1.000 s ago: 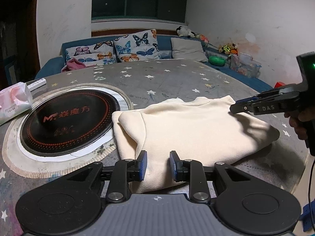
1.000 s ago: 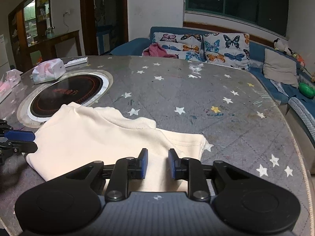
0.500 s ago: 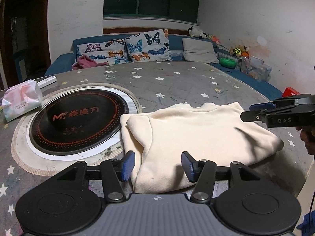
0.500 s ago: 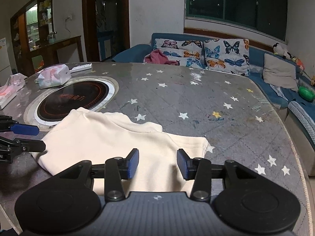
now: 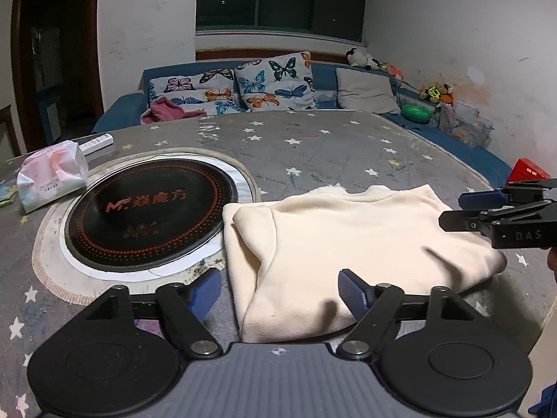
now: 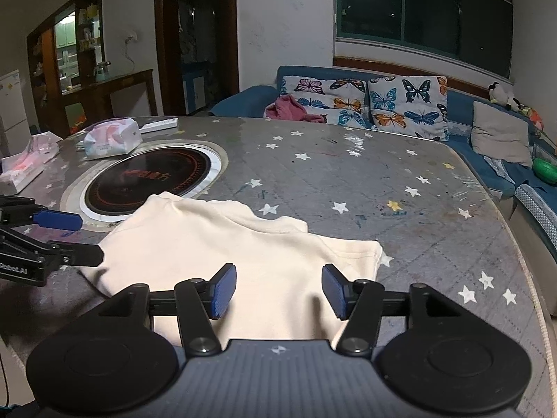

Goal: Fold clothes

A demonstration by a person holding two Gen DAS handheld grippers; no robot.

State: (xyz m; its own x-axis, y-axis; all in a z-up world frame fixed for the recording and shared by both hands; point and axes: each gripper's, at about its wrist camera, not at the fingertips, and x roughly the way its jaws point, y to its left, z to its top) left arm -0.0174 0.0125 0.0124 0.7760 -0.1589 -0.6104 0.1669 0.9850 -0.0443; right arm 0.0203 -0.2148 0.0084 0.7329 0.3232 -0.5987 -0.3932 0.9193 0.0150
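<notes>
— What is the biggest thing in front of you?

— The round table (image 5: 330,146), grey cloth with white stars. Behind it runs a blue sofa (image 6: 243,99) with butterfly cushions (image 5: 275,82).

— And on the table?

— A round black cooktop (image 5: 149,214) set into the surface, ringed in white. Just beside it, on its right in my left view, lies the cream garment (image 5: 348,244), folded into a rough rectangle and flat on the cloth. Its left edge touches the white ring of the cooktop.

— Where are your grippers?

— My left gripper (image 5: 278,291) hangs at the garment's near edge in its own view, fingers spread wide, one blue pad on either side of the corner of the fabric and clamped on nothing. My right gripper (image 6: 278,291) hangs over the opposite side of the garment, fingers also apart with cloth showing between them, gripping nothing. Each one shows at the border of the other's view, off the garment's side.

— Anything smaller?

— A pink and white tissue pack (image 5: 52,174) left of the cooktop, and a white remote (image 5: 97,142) just behind it.
</notes>
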